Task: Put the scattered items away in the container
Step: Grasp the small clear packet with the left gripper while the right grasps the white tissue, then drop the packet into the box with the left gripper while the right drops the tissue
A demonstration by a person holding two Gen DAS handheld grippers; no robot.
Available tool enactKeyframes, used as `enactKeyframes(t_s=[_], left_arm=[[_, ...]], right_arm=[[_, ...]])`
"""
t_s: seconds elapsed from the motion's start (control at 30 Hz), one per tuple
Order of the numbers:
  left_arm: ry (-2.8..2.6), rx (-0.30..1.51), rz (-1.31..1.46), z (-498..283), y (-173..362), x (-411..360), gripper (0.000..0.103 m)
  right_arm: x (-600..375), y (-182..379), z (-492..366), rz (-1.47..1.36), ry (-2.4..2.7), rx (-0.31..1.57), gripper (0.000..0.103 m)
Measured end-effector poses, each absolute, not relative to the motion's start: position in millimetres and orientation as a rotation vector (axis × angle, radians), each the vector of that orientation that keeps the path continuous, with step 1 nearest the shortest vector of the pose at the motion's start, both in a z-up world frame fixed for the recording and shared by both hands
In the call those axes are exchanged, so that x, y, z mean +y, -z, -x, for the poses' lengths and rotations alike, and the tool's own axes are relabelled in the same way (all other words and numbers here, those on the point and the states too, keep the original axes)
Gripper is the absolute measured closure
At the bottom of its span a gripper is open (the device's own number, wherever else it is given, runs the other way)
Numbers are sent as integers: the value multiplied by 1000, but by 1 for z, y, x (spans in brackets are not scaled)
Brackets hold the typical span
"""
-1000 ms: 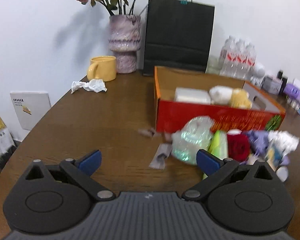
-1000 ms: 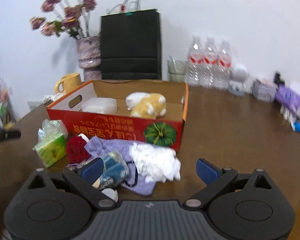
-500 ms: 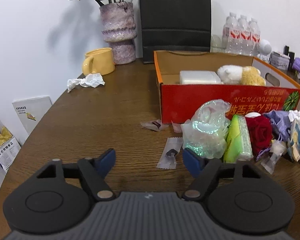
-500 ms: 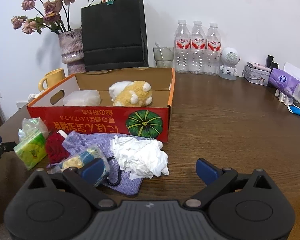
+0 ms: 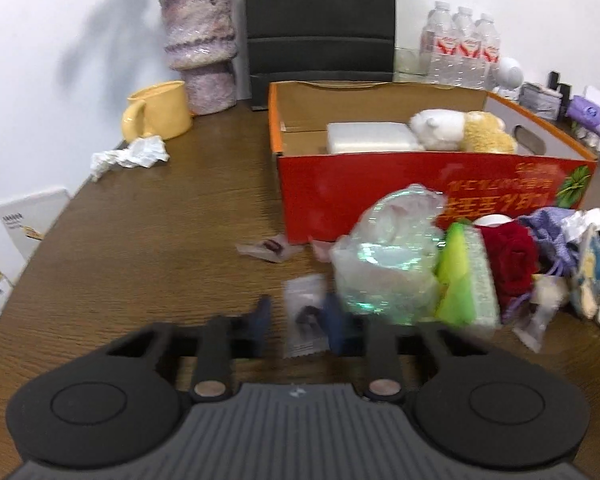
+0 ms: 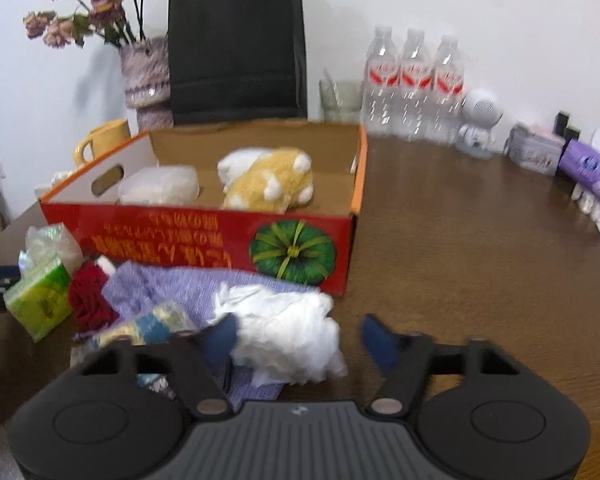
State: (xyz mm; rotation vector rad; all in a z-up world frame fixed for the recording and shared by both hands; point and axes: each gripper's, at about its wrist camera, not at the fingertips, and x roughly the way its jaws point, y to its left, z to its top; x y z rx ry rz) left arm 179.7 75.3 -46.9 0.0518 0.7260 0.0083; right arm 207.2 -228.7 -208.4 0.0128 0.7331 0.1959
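A red cardboard box point(image 5: 380, 184) holds a plush toy point(image 5: 460, 132) and a white packet point(image 5: 368, 138). Loose items lie in front of it: a clear crinkly bag point(image 5: 388, 256), a green tissue pack point(image 5: 466, 280), a red rose point(image 5: 508, 256) and a purple cloth point(image 6: 180, 284). My left gripper point(image 5: 298, 322) is closing around a small clear sachet point(image 5: 306, 312) flat on the table; a gap shows at the left pad. My right gripper point(image 6: 298, 340) is closing around a crumpled white tissue point(image 6: 288, 332); its right finger stands apart from the tissue.
A yellow mug point(image 5: 160, 112), a vase point(image 5: 200, 48) and a black paper bag point(image 5: 320, 20) stand behind the box. Water bottles point(image 6: 414, 80), a white figurine point(image 6: 478, 128) and a purple pack point(image 6: 588, 168) line the back right. A crumpled paper point(image 5: 132, 156) and a second sachet point(image 5: 268, 248) lie left.
Both grippers came forward and down toward the pile and their jaws narrowed. The left now straddles the sachet, and the right now straddles the white tissue.
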Motion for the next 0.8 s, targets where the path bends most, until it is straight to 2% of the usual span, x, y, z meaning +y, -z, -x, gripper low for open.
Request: enactKeyframes(t_s=[0.1, 0.37, 0.6, 0.8], left_arm=[[-20, 718, -42, -176, 48, 74, 85], [-57, 667, -6, -155, 35, 75, 86], [-1, 534, -31, -148, -26, 76, 86], [83, 477, -67, -203, -77, 54, 85]], right_arm=[[-228, 208, -201, -20, -202, 713, 79], [-240, 197, -185, -77, -193, 673, 80], [-253, 155, -181, -114, -244, 590, 80], [-234, 114, -226, -4, -292, 580, 80]])
